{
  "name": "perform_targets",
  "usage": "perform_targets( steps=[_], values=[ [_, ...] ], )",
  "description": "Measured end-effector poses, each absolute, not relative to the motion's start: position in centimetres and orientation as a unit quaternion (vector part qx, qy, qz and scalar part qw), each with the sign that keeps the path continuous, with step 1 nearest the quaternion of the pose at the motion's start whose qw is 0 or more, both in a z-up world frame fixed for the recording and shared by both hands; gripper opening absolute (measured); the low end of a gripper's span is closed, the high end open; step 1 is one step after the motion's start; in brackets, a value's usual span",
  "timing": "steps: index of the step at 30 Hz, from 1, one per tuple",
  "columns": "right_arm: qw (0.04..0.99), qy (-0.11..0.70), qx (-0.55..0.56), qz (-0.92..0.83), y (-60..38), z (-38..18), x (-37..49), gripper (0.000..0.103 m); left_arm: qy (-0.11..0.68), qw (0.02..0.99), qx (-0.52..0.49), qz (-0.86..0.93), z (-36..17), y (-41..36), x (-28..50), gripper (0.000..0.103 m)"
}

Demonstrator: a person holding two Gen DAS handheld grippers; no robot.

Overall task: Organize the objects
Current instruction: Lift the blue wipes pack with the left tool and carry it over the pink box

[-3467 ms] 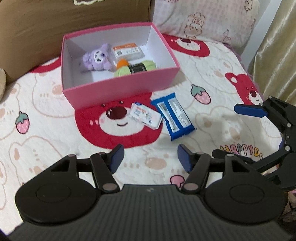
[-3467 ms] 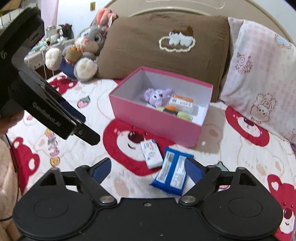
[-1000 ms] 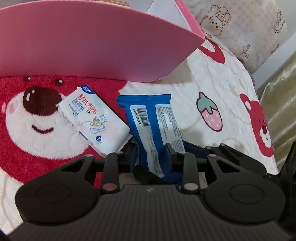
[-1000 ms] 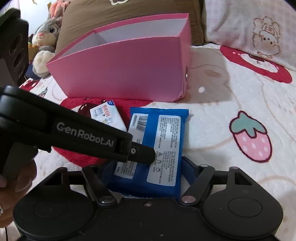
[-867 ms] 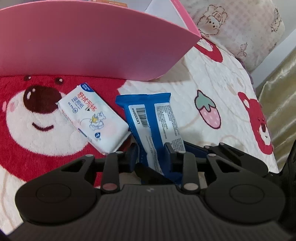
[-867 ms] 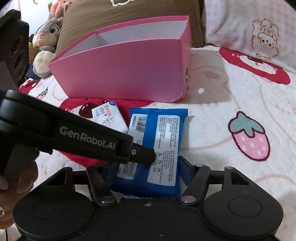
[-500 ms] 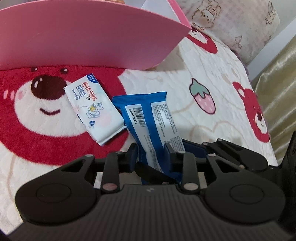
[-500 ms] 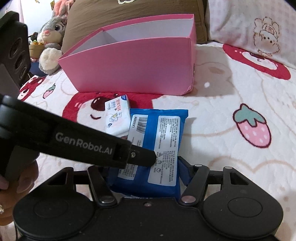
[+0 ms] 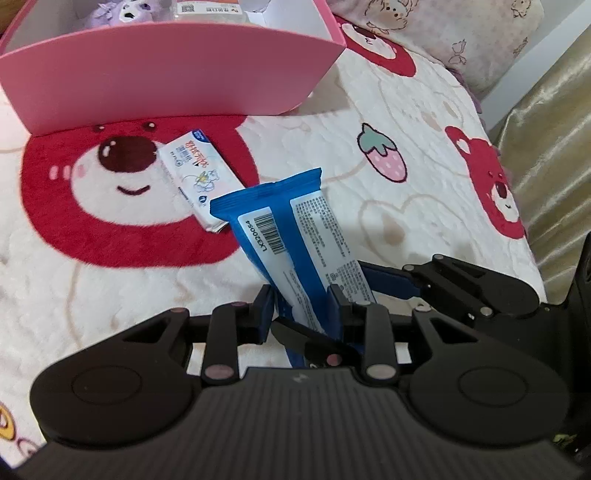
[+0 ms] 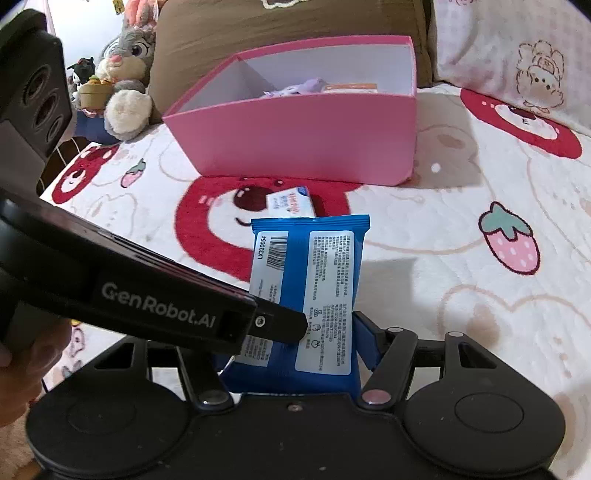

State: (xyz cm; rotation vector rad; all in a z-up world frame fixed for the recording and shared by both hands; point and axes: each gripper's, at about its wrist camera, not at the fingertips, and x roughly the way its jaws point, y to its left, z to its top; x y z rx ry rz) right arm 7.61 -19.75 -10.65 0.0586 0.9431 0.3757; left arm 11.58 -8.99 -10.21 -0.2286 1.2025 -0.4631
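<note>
Blue packet [image 9: 295, 236] is lifted off the bed cover [image 9: 424, 206], its near end pinched by both tongs: left tongs [image 9: 301, 308] clamp it across a narrow part, right tongs [image 10: 291, 354] grip it across its width, with the left tool crossing in front in the right wrist view. White tissue pack [image 9: 195, 177] lies flat on the red bear print, between the packet and the pink box [image 9: 166, 77]. Box holds a purple plush [image 9: 125, 7] and an orange-labelled carton [image 10: 351, 87].
</note>
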Motion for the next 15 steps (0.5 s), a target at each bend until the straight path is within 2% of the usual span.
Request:
perform_targets(
  steps=[15],
  values=[
    [0.878, 0.438, -0.017, 0.194, -15.7, -5.2, 3.7, 0.067, 0.552, 0.802, -0.067, -0.218, -4.4, -6.7, 7.0, 0.029]
  ],
)
